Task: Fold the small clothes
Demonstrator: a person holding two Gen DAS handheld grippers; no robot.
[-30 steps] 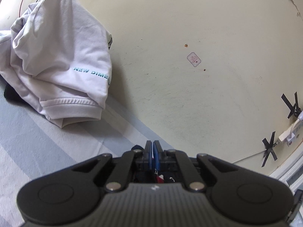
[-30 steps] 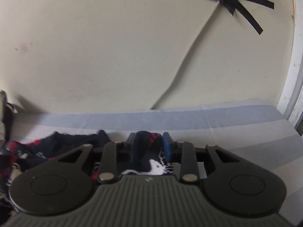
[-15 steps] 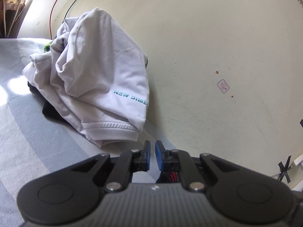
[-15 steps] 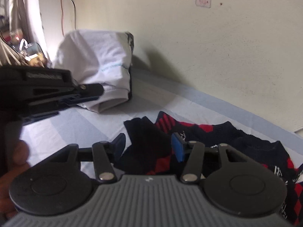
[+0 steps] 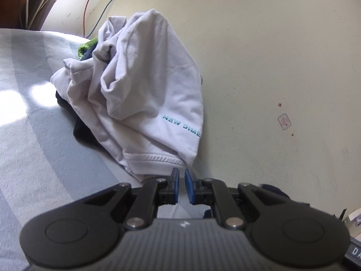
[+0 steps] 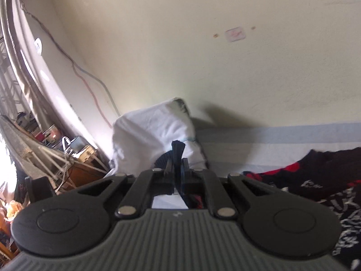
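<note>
Garment (image 6: 315, 176) lies rightward | right claw (image 6: 177, 169) pinches its dark edge | left claw (image 5: 180, 186) closed, empty

White shirt (image 5: 146, 94) heaped on striped bedsheet (image 5: 33, 135) against wall; left gripper (image 5: 179, 186) jaws nearly closed, empty.

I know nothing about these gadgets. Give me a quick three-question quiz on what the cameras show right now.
1. True or false: the white garment lies neatly folded flat on the striped sheet.
2. Which gripper pinches dark cloth: A) left, B) right?
3. Fill in: the garment's teal lettering shows "NEW ____".
Key: 1 false, it is a crumpled heap; 2 B, the right gripper; 3 DIME.
</note>
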